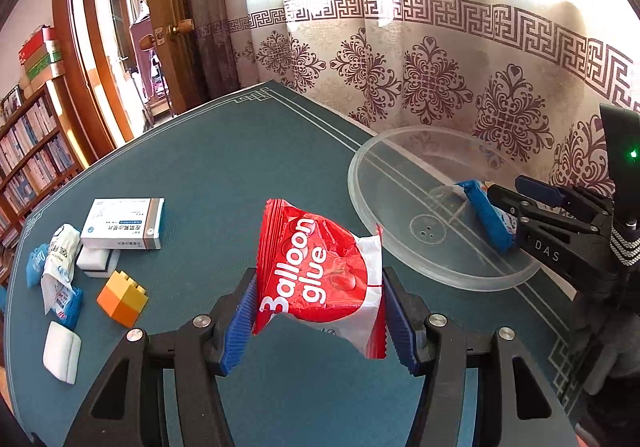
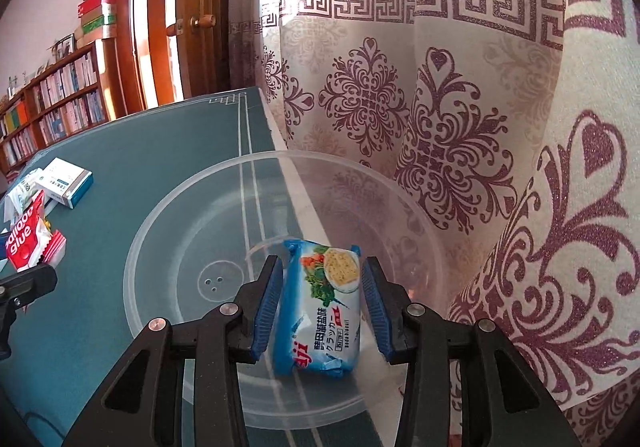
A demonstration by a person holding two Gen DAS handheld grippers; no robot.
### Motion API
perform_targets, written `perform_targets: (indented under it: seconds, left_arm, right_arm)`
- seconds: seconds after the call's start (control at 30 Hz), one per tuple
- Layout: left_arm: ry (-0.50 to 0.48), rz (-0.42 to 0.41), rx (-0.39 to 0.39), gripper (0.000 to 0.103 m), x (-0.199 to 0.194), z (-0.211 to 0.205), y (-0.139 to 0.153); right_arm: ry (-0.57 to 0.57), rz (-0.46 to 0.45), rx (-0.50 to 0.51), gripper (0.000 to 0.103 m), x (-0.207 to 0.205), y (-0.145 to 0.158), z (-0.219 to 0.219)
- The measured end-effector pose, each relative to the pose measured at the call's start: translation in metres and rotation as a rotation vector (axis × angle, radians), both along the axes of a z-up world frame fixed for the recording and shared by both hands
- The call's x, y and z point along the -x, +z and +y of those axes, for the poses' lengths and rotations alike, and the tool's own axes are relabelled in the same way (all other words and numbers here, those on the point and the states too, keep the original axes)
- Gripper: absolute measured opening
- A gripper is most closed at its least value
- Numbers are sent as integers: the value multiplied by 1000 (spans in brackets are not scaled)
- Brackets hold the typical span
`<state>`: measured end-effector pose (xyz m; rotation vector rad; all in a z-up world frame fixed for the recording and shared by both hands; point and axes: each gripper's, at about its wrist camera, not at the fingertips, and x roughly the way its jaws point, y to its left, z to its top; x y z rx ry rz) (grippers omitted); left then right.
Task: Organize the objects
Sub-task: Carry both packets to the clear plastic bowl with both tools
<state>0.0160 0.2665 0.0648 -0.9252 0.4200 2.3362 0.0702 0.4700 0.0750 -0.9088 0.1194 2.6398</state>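
My left gripper (image 1: 318,315) is shut on a red and white "Balloon glue" packet (image 1: 316,279) and holds it above the green table, left of the clear plastic bowl (image 1: 362,207). The packet also shows at the left edge of the right wrist view (image 2: 26,239). My right gripper (image 2: 320,311) is over the clear bowl (image 2: 160,223), with a blue cracker packet (image 2: 320,311) between its fingers. The left pad touches the packet; a small gap shows at the right pad. In the left wrist view the right gripper (image 1: 516,215) reaches into the bowl with the cracker packet (image 1: 486,213).
On the left of the table lie a white medicine box (image 1: 124,223), a white sponge (image 1: 98,263), an orange and yellow block (image 1: 122,299), a white wipe pack (image 1: 60,263), blue packets (image 1: 36,265) and a white pad (image 1: 62,351). A patterned curtain (image 2: 460,127) hangs right behind the bowl.
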Motion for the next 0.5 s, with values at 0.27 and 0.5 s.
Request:
perform_targets:
  seconds: [0.27, 0.5]
  left_arm:
    - [-67, -36, -45, 62, 11, 26, 2]
    - [-149, -30, -56, 63, 14, 54, 1]
  right_arm:
    - [12, 6, -2, 43, -5, 2, -5]
    - [9, 16, 9, 43, -10, 5, -2]
